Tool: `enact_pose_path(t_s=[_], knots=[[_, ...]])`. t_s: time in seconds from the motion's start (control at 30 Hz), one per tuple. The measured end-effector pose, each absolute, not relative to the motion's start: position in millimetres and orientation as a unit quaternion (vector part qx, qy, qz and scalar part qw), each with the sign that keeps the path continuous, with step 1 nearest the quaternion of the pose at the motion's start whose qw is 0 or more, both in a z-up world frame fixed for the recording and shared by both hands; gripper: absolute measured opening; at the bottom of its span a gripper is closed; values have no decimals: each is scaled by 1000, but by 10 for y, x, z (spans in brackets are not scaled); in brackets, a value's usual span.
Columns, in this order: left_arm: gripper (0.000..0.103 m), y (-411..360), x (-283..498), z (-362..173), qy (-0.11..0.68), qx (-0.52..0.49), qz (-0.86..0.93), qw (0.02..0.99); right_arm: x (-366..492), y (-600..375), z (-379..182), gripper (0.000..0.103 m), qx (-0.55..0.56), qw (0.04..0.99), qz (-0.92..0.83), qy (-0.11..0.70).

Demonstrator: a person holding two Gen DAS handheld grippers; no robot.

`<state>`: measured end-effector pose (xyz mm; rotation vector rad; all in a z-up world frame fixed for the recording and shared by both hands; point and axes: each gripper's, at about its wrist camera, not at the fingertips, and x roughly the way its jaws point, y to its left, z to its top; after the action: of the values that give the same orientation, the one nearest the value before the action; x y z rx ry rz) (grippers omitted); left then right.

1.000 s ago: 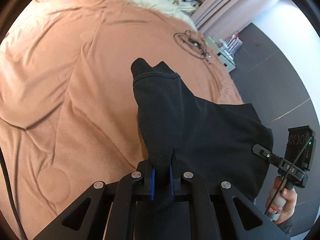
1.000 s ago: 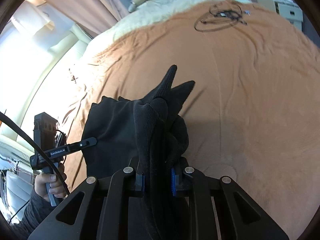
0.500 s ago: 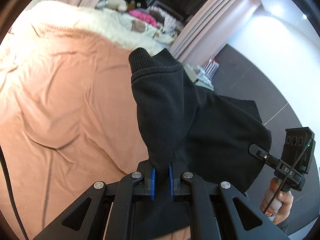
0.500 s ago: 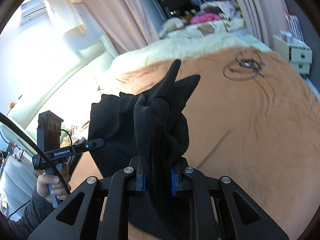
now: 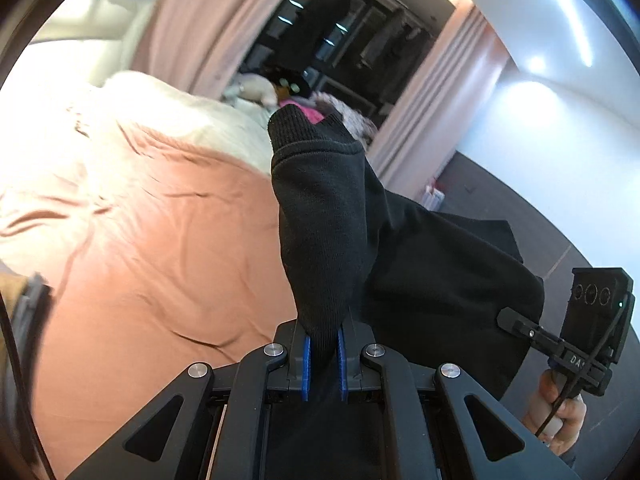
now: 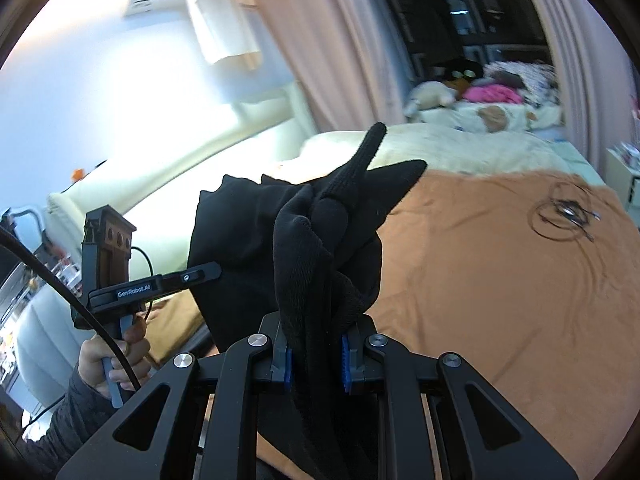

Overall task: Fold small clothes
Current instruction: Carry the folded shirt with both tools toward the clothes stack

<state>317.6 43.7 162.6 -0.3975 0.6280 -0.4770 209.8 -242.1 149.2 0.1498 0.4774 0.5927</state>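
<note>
Tongs in my left hand (image 5: pixel 322 356) are pinching a ribbed edge of the black garment (image 5: pixel 400 248) between nearly closed blue pads. My right tongs (image 6: pixel 316 360) are gripping a thicker bunched fold of the same garment, jaws a little apart around it. Between them the cloth is hanging above the orange bedspread (image 6: pixel 500 300), with a coiled cable (image 6: pixel 564 216) lying farther off.

Black claw (image 5: pixel 323 364) arms, silver screws, blue pads (image 6: pixel 346 364), dark quilted sleeve (image 6: pixel 60 420).
</note>
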Motion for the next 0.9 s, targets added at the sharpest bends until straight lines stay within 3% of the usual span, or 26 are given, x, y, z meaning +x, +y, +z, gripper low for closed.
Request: enact_pose_path(t_s=[0.33, 0.9], knots=[[10, 1637, 2684, 1768, 276, -198, -167, 926, 2018, -1586, 1451, 13, 47, 906, 352, 228], [9, 3710, 2224, 1786, 250, -199, -16, 948, 3036, -208, 1195, 13, 20, 857, 457, 239]])
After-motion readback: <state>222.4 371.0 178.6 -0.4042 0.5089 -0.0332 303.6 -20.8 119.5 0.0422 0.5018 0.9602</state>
